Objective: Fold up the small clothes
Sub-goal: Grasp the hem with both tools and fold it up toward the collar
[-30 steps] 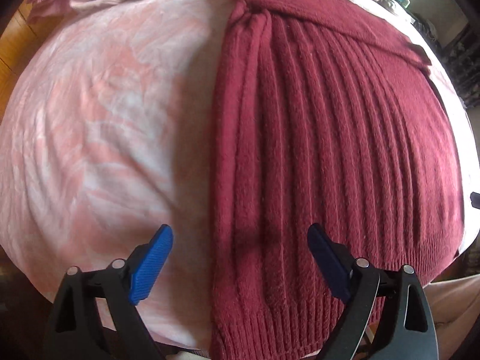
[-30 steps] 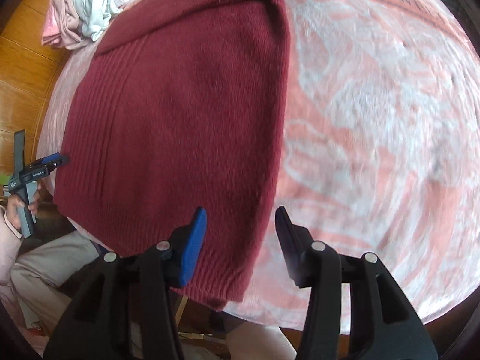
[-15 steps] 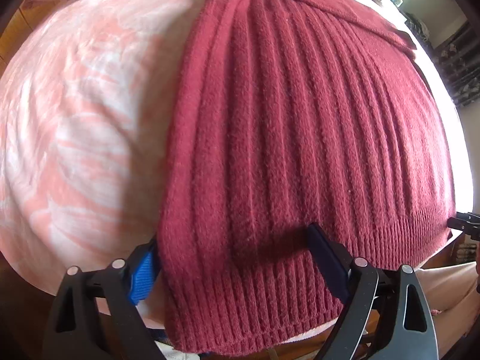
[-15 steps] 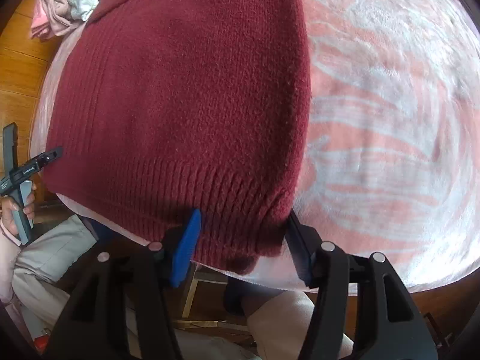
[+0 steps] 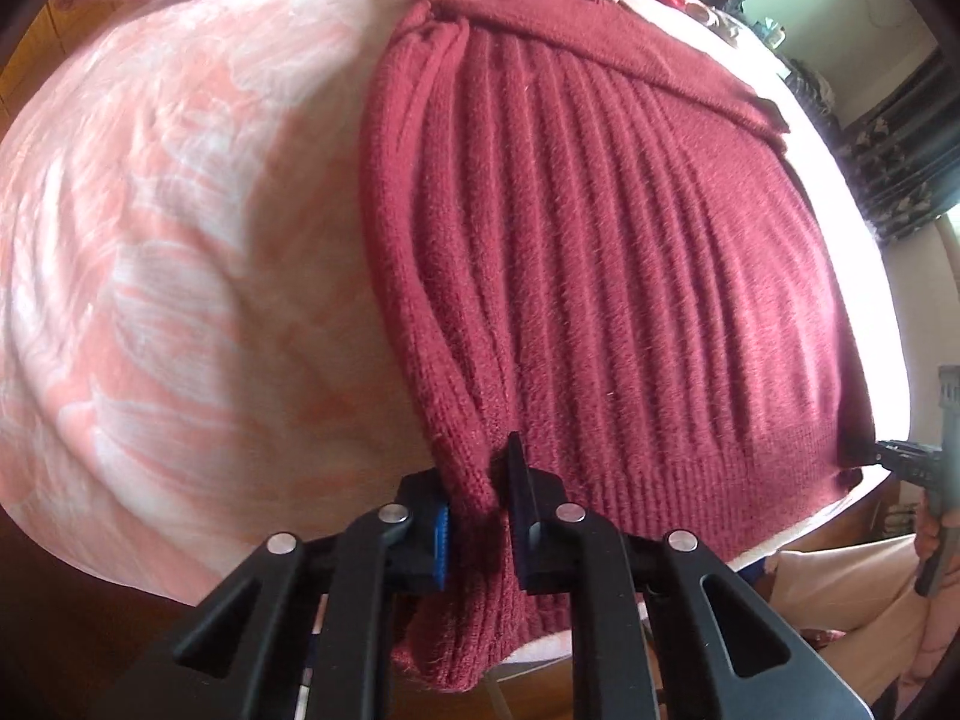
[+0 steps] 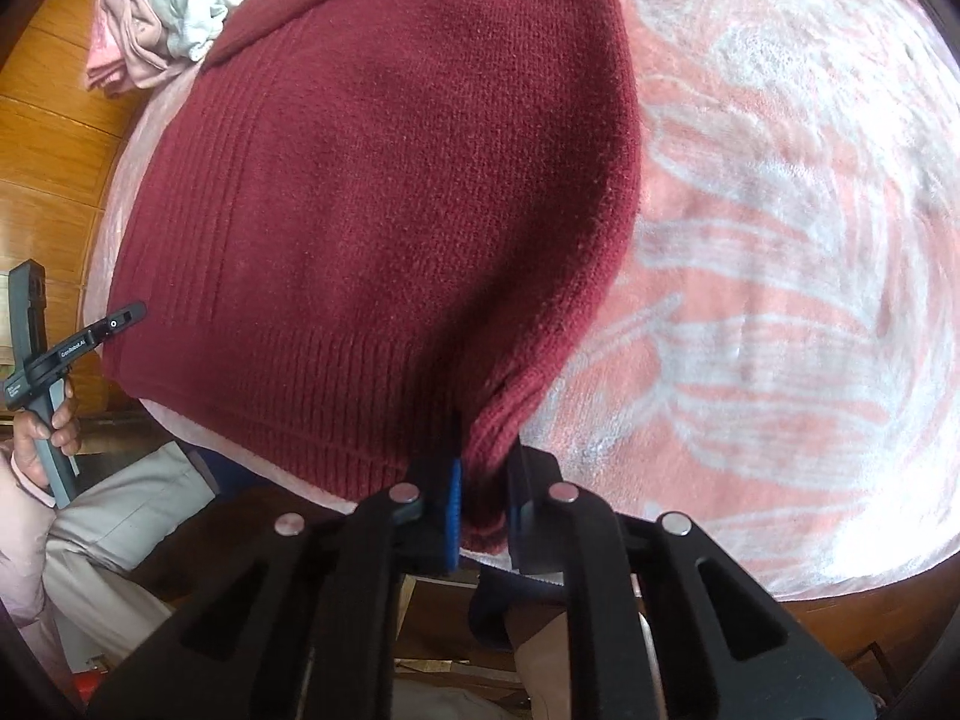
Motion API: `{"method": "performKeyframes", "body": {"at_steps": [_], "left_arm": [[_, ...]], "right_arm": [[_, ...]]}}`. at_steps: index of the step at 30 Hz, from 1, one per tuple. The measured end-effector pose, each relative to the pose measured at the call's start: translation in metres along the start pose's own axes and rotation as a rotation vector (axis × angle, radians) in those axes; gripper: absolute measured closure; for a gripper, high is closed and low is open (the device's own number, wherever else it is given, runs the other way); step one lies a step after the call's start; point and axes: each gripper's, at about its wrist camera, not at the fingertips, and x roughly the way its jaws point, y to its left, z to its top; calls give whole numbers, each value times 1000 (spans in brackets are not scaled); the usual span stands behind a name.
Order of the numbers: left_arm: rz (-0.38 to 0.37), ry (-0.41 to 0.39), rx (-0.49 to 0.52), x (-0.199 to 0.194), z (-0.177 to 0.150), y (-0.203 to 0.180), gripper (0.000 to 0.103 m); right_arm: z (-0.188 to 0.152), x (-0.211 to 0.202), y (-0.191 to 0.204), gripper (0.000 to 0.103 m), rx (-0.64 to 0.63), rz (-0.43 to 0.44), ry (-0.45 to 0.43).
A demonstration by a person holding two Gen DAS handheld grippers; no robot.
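Both grippers have gone from wide apart 1 s back to pinched tight on the hem corners. Left gripper (image 5: 477, 507) is clamped on the near left corner of the dark red ribbed knit sweater (image 5: 600, 276), cloth bunched between the blue pads; right gripper (image 6: 483, 498) is clamped on the near right corner, hem gathered up btwn its fingers. Sweater lies flat on the pink-and-white patterned blanket (image 5: 180, 252), w/ a sleeve already laid across the top, so side folds look done. Left to do, I'd judge: carry the hem up to the collar end, approx 1 or 2 folds more. Pile of pale clothes (image 6: 162, 18) waits at the far edge.
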Motion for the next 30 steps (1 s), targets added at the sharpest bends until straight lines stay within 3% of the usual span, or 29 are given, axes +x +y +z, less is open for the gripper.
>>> {"method": "performKeyframes", "body": {"at_steps": [6, 12, 23, 30], "left_arm": [[-102, -39, -57, -36, 4, 13, 88], [-191, -91, -73, -51, 42, 10, 88], [-263, -238, -127, -80, 148, 10, 88], [-267, -291, -182, -48, 240, 16, 90]], "right_arm": [[3, -36, -7, 94, 37, 150, -68], [30, -74, -11, 94, 45, 250, -146], [153, -123, -21, 98, 57, 219, -242], [250, -103, -29, 98, 80, 184, -265]]}}
